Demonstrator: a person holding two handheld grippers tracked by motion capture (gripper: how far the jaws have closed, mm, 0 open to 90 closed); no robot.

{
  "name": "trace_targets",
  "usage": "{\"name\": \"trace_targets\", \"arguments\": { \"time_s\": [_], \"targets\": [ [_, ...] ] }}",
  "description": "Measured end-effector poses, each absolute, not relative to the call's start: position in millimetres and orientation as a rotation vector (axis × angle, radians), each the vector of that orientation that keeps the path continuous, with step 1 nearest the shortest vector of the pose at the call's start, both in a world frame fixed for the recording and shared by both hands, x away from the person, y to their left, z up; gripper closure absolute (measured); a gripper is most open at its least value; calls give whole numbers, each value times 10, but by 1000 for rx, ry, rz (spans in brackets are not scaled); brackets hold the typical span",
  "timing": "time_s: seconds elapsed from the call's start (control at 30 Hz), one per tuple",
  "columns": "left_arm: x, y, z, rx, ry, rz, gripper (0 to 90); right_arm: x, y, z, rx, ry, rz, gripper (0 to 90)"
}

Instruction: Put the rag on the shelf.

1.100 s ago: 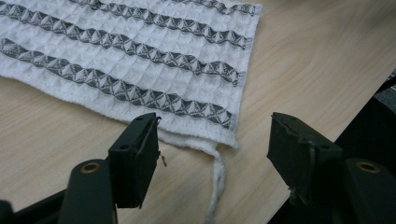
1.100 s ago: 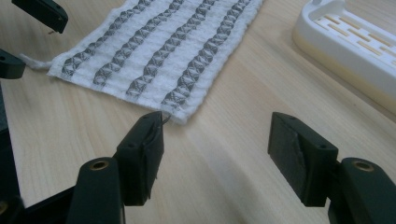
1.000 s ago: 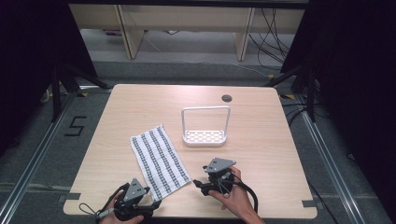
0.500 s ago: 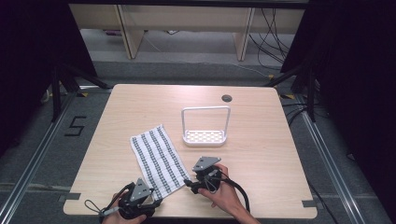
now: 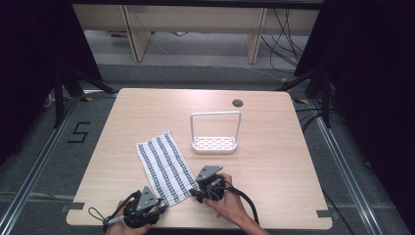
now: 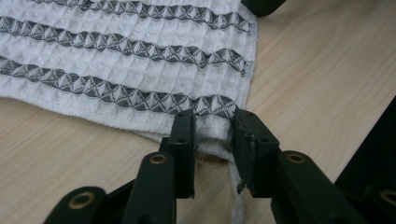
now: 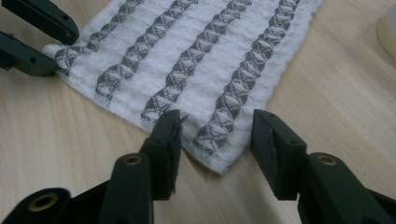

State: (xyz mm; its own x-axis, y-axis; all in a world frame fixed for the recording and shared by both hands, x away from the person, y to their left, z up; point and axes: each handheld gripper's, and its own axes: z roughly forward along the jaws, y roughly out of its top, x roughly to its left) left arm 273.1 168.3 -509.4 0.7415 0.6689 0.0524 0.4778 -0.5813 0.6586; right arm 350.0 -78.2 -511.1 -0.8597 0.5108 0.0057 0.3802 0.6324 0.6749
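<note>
Striped white waffle-weave towel [image 5: 165, 166] lies flat on the wooden table [image 5: 274, 161], near edge toward the person. Left gripper [image 6: 212, 135] has just been closing; its jaws pinch the towel's near-left corner. Right gripper [image 7: 215, 135], also closing, straddles the near-right corner, pads not yet pressing.

One striped towel [image 5: 164, 165], one white rack [image 5: 216, 132], two grippers [image 5: 145, 209]

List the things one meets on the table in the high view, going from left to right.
Left gripper → towel → right gripper → white rack → round hole in the table.
</note>
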Motion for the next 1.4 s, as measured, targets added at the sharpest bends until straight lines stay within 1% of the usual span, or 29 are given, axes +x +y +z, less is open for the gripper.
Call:
{"name": "trace_targets", "arguments": {
  "time_s": [0.03,0.07,0.1,0.13,0.2,0.23,0.27,0.4,0.43,0.47,0.53,0.73,0.83,0.87,0.9,0.97,1.0,1.03,1.1,1.17,1.27,1.3,1.4],
  "targets": [
    [2736,1662,-5116,2271,875,403,749,3506,-772,-5116,742,2662,1052,662],
    [2736,1662,-5116,2271,875,403,770,3506,-772,-5116,742,2662,1052,662],
    [2736,1668,-5106,2281,839,428,790,3533,-772,-5114,695,2665,1053,729],
    [2736,1668,-5106,2281,839,428,809,3522,-763,-5110,722,2664,1053,763],
    [2727,1676,-5096,2310,818,410,832,3506,-746,-5113,774,2675,1054,814],
    [2734,1684,-5083,2328,789,429,840,3527,-743,-5117,718,2678,1073,828],
    [2720,1659,-5101,2273,823,429,845,3513,-739,-5096,751,2696,1065,836],
    [2722,1675,-5068,2275,805,443,851,3519,-735,-5088,740,2692,1078,849],
    [2711,1667,-5067,2245,831,441,852,3510,-733,-5083,763,2685,1099,851],
    [2720,1695,-5024,2264,798,453,853,3522,-757,-5048,730,2681,1107,854],
    [2718,1696,-5013,2249,804,451,853,3502,-748,-5029,779,2675,1130,855],
    [2719,1728,-4890,2201,794,465,854,3483,-794,-4814,741,2645,1179,858],
    [2697,1734,-4824,2174,782,444,854,3494,-819,-4724,743,2630,1205,860],
    [2692,1756,-4771,2193,776,459,854,3499,-825,-4703,736,2625,1213,860],
    [2687,1753,-4753,2151,784,447,854,3500,-827,-4678,738,2620,1226,861],
    [2677,1762,-4718,2144,801,434,854,3498,-838,-4612,731,2611,1239,862],
    [2683,1782,-4686,2147,782,451,854,3498,-838,-4612,731,2611,1239,862],
    [2674,1793,-4610,2128,794,449,854,3494,-842,-4555,708,2601,1263,862],
    [2676,1789,-4585,2099,793,452,854,3489,-844,-4526,701,2590,1269,862],
    [2683,1808,-4508,2102,782,451,854,3480,-844,-4464,693,2594,1284,863],
    [2696,1810,-4405,2098,763,436,854,3472,-857,-4368,687,2583,1306,863],
    [2696,1783,-4328,2065,768,407,854,3469,-871,-4297,675,2576,1338,864],
    [2712,1781,-4223,2075,741,401,854,3456,-899,-4205,685,2566,1358,864]
  ]
}}
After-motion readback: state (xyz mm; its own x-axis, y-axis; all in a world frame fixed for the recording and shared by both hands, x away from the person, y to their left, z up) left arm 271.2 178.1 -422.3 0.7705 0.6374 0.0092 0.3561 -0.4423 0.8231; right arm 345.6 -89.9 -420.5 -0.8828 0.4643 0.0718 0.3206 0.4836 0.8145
